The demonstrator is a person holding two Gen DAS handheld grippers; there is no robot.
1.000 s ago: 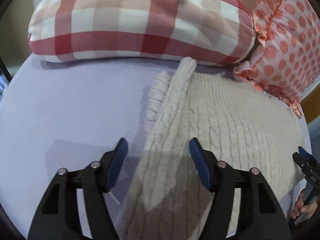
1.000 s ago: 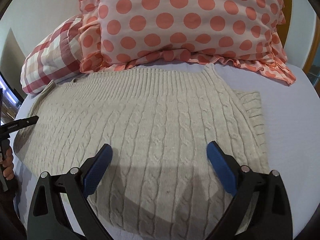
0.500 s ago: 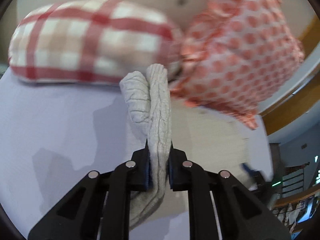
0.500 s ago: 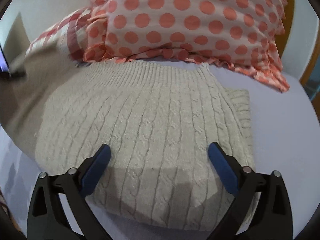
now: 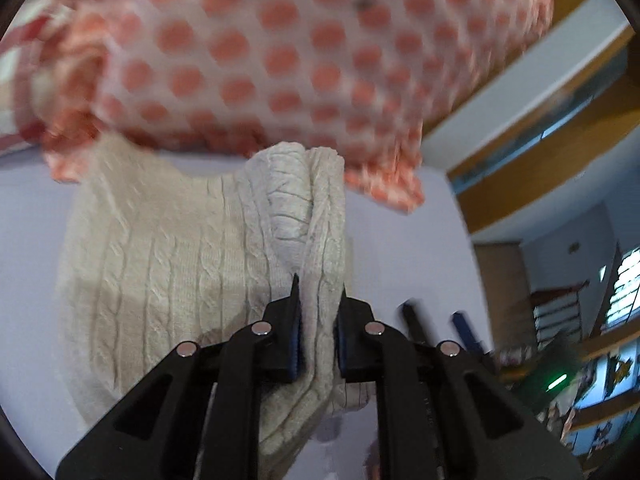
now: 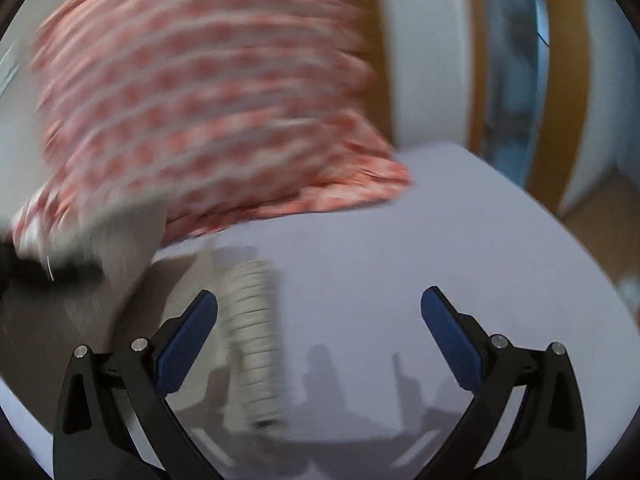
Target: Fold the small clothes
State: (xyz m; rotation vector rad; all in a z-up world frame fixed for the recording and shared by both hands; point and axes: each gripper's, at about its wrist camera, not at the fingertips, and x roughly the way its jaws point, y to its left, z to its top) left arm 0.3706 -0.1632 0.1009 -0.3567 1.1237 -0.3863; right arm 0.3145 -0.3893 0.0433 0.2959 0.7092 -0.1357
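Left wrist: left tool (image 5: 318, 334) pinching a raised fold of sweater (image 5: 168, 264), rest lying on bed (image 5: 404, 240) below dotted pillow (image 5: 280, 60), right wrist: right tool (image 6: 318, 336) spread wide over bed (image 6: 380, 248), blurred sweater (image 6: 252, 340) at left, dotted pillow (image 6: 208, 92) behind.

I count one sweater (image 5: 168, 264), two pillows — one dotted (image 5: 280, 60), one checked (image 5: 16, 92) — one bed (image 6: 400, 240), and my two grippers, left (image 5: 318, 320) and right (image 6: 320, 320).
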